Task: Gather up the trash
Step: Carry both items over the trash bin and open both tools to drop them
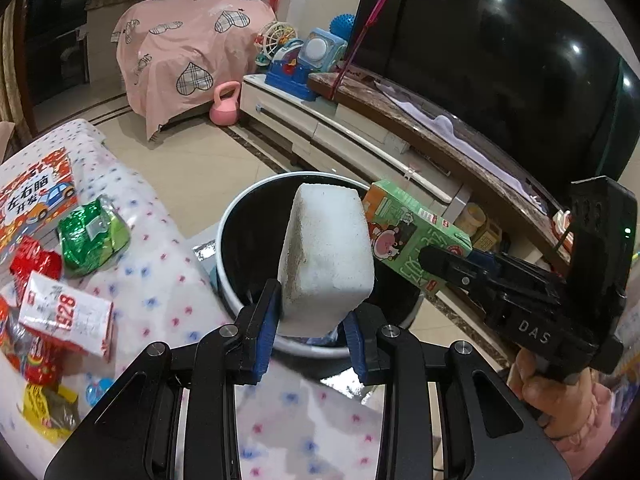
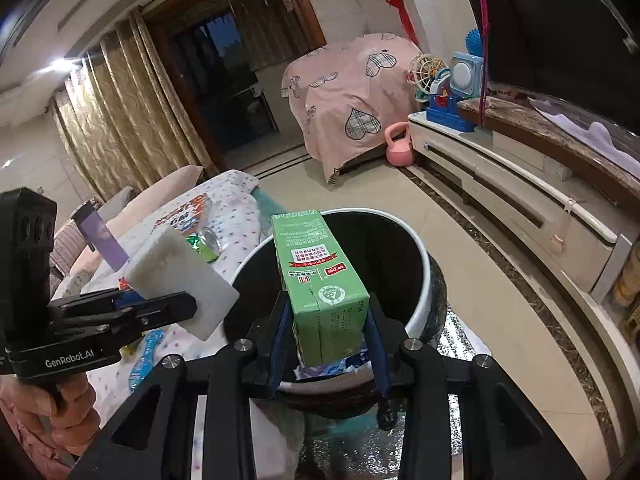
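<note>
Left wrist view: the left gripper (image 1: 310, 320) is clenched on a white foam block (image 1: 326, 256), blue pads pressed to its 2 sides. Only this view shows the table (image 1: 168, 280) litter: a green packet (image 1: 94, 236), a red-and-white wrapper (image 1: 68, 312), a yellow wrapper (image 1: 48, 412) and a booklet (image 1: 36, 200) on the dotted cloth. It also shows the right gripper (image 1: 436, 258) from the side, with the hand (image 1: 556, 400) under it.

Right wrist view: the right gripper (image 2: 330, 336) grasps a green carton (image 2: 318, 276) near its base. Only this view shows a purple strip (image 2: 100, 240) behind the block (image 2: 180, 276), curtains (image 2: 116, 112) and a dark doorway (image 2: 228, 76) (and the left gripper (image 2: 176, 304) side-on).

Orientation: the carton's long axis runs forward and away from its gripper, far end over the bin (image 2: 424, 280) mouth. The block's long axis stands up and away from the left gripper, top end over the bin (image 1: 228, 280) rim.

Bin: white wall, black inside, standing on the floor just beside the table. At the near bottom some crumpled bluish-white wrapping (image 2: 336, 368) shows; the rest of the interior is too dark to read.
</note>
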`<state>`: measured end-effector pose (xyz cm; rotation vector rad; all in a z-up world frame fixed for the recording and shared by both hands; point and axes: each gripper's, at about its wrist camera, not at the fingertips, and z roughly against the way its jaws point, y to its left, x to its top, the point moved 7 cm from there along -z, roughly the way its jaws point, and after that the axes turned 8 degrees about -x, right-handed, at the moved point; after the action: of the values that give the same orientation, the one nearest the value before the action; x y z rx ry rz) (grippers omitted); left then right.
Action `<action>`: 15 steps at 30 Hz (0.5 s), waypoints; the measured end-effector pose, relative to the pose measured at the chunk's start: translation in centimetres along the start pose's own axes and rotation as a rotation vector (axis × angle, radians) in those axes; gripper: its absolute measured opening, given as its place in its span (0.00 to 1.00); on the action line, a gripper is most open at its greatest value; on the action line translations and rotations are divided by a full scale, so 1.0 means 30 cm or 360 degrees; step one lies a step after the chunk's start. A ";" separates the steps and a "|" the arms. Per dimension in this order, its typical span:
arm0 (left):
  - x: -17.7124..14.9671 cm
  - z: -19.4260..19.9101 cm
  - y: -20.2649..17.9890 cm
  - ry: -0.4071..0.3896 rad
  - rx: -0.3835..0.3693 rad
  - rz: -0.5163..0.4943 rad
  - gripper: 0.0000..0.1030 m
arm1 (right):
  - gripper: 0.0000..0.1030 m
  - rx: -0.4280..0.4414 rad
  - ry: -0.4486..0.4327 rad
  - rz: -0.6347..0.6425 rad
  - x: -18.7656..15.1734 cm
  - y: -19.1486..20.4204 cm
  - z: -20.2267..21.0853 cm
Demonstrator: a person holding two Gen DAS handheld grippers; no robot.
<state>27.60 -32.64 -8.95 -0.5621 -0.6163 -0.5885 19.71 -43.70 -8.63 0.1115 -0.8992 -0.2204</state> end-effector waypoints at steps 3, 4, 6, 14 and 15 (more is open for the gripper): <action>-0.001 -0.029 0.006 0.0028 0.0004 0.0008 0.29 | 0.34 -0.0010 0.0015 0.0012 0.004 -0.008 -0.014; -0.002 -0.038 0.010 0.0034 0.0009 0.0011 0.29 | 0.34 -0.0015 0.0021 0.0017 0.005 -0.010 -0.018; -0.007 -0.049 0.013 0.0049 0.0015 0.0014 0.29 | 0.34 -0.0024 0.0031 0.0024 0.005 -0.011 -0.026; 0.001 -0.091 0.019 0.0076 0.0036 0.0017 0.31 | 0.34 -0.0055 0.0080 0.0049 0.008 -0.021 -0.068; 0.005 -0.091 0.023 0.0069 0.0028 0.0030 0.39 | 0.34 -0.0059 0.0086 0.0052 0.010 -0.022 -0.075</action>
<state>29.13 -33.95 -10.92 -0.5366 -0.5741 -0.5759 21.55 -44.42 -9.92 0.0678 -0.8424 -0.2028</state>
